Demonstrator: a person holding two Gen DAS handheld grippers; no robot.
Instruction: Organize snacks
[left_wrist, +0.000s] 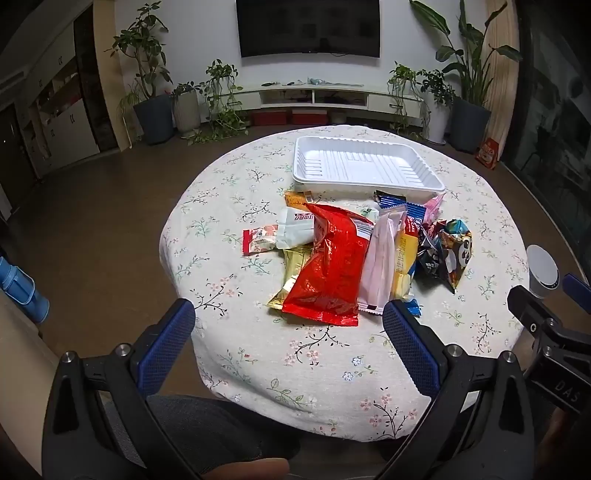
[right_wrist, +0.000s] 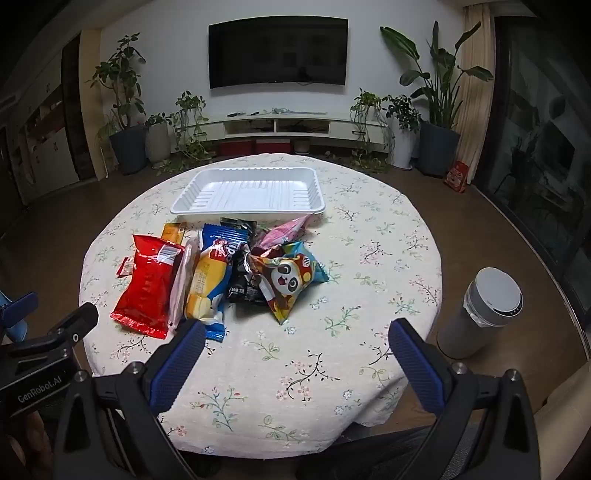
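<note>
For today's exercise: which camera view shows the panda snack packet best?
The right wrist view: the panda snack packet faces the camera, its printed face unobstructed. The left wrist view shows it smaller, off to the side, at the pile's right edge.

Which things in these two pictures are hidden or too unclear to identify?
- Gold packet: left wrist view, mostly under the red bag.
- Black packet: right wrist view, partly under the panda bag; print too small.
- Blue object: left wrist view, cut by the edge.
- Left claw and right claw: open, holding nothing.
</note>
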